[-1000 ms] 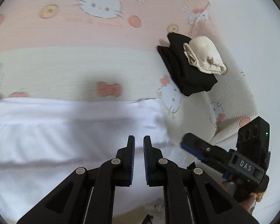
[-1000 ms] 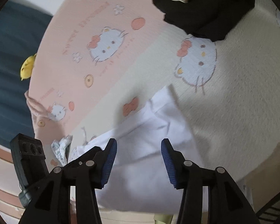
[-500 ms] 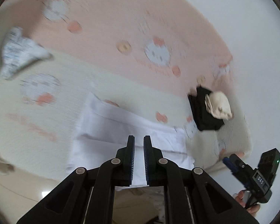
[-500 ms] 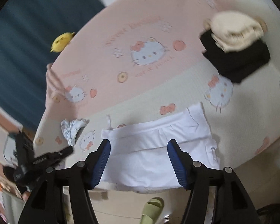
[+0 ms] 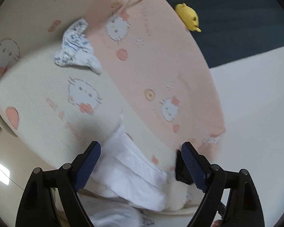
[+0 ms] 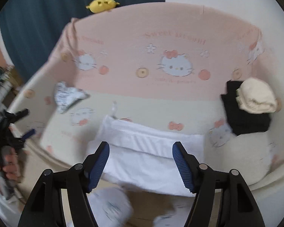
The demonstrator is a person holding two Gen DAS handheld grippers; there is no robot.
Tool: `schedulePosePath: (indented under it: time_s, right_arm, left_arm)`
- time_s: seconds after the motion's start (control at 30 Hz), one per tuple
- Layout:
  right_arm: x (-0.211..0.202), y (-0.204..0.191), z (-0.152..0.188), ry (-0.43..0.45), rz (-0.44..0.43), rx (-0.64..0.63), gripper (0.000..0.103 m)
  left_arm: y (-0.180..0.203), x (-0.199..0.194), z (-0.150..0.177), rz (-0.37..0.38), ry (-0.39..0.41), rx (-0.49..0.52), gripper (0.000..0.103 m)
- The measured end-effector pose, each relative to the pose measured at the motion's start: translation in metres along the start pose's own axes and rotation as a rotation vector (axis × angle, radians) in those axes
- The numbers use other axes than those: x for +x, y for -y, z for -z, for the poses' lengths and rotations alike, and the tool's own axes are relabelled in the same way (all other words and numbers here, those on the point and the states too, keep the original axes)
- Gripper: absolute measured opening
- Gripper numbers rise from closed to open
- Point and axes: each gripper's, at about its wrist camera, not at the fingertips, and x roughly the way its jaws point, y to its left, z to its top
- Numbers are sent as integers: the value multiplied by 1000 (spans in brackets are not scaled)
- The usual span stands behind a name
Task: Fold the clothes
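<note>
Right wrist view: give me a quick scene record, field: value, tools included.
surface: bed sheet printed with cartoon cats, pink band at the back, cream in front
white garment: folded, lying flat near the front edge
patterned cloth: crumpled, back left of the white garment
black garment: folded, far right, cream garment on top
yellow plush: at the bed's far edge
right tool: jaws have just been opening, nothing between them
left tool: jaws have just sprung open, empty

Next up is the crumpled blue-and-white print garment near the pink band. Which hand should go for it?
Left, probably. In the right wrist view the left gripper sits on the same side as the print garment, jaws open and empty; the right gripper, also open, hangs over the folded white garment.
</note>
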Motion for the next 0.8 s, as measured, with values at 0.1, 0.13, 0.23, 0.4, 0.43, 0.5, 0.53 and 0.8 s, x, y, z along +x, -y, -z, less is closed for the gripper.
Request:
schedulePosePath:
  time_s: [0.1,0.13,0.23,0.4,0.43,0.5,0.53,0.8]
  right_arm:
    - [18,-7,-13,-11,-35,64,68]
    - [25,-7,-19,-11,-51,91,68]
    - [45,-8,-35,-9,-100,173,70]
    - [94,3,-58,-25,-157,294,72]
    - [104,8,-60,-26,-174,321,72]
    - [137,20,-62,-33,-244,394,72]
    - [155,24,-62,-45,-277,419,72]
    - [281,27,-72,-174,-361,507,72]
  left_arm:
    - [8,15,-14,-37,30,80,87]
    - [15,24,-17,-54,22,112,87]
    - [36,55,-25,-108,-13,218,87]
    - [67,114,-25,-131,-80,426,87]
    - [69,124,-27,-123,-84,440,87]
    - [64,143,-38,-103,-60,413,87]
    - [61,152,-44,-93,-47,396,87]
    - [30,240,-60,-193,-240,306,87]
